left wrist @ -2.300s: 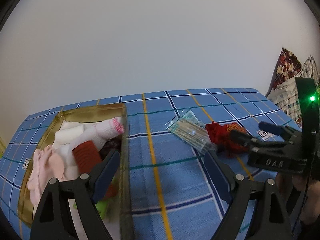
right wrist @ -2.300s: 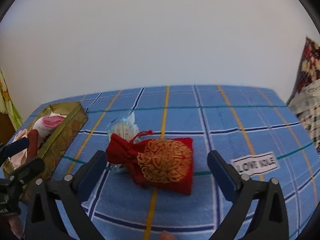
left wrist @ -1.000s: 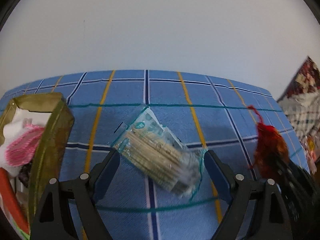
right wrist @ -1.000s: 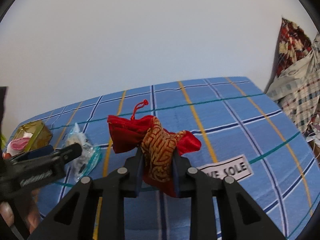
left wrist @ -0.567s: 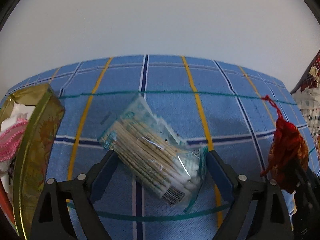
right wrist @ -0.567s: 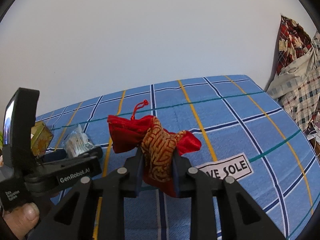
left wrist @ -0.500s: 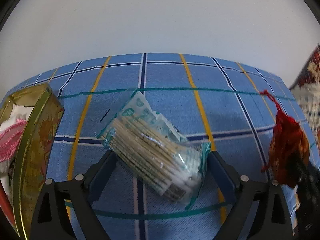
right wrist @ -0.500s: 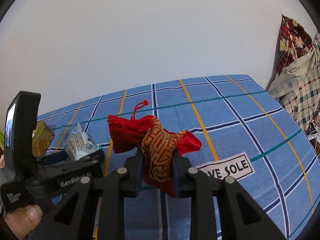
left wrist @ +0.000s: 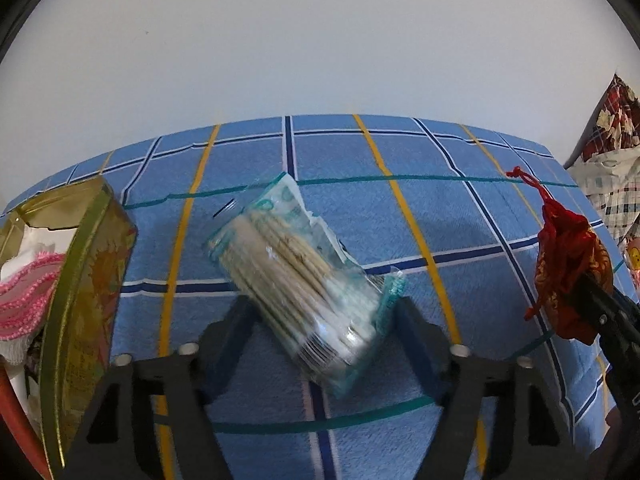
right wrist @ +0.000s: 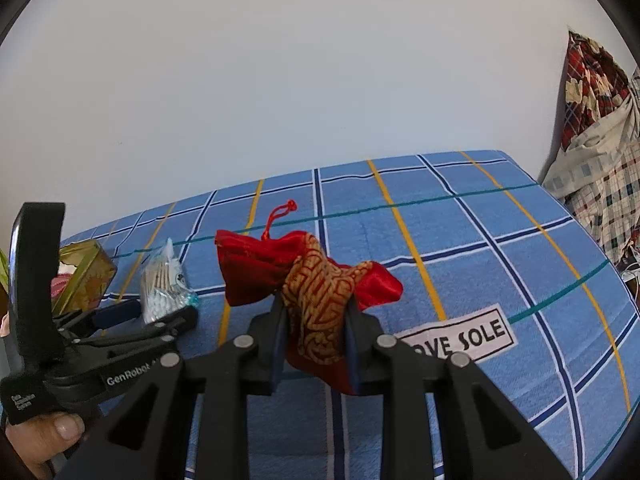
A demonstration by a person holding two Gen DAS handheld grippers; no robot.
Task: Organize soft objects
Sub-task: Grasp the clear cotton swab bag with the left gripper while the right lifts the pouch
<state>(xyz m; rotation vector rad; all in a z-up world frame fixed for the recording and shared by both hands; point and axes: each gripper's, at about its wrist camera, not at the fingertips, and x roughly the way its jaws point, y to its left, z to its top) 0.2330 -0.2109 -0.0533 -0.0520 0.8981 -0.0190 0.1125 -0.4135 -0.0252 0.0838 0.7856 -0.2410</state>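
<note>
On the blue plaid tabletop [left wrist: 440,208], a clear plastic packet of cotton swabs [left wrist: 304,280] lies between the left gripper's [left wrist: 324,320] closing fingers, pads not yet pressing. Right gripper [right wrist: 316,320] is clamped on a red-and-gold drawstring pouch [right wrist: 316,280], held just above the cloth. Step: securing both items. Next, probably carry them to the gold tin box [left wrist: 88,280] at left.

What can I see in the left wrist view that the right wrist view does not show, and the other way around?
Only the left wrist view shows the left gripper head-on, its fingers closing around the cotton swab pack.

Only the right wrist view shows the "LOVE SOLE" label and the right gripper pinching the red drawstring pouch by its gold pattern.

Both show the pouch, the swab pack, the gold tin, the blue checked cloth and the plaid fabric pile.
</note>
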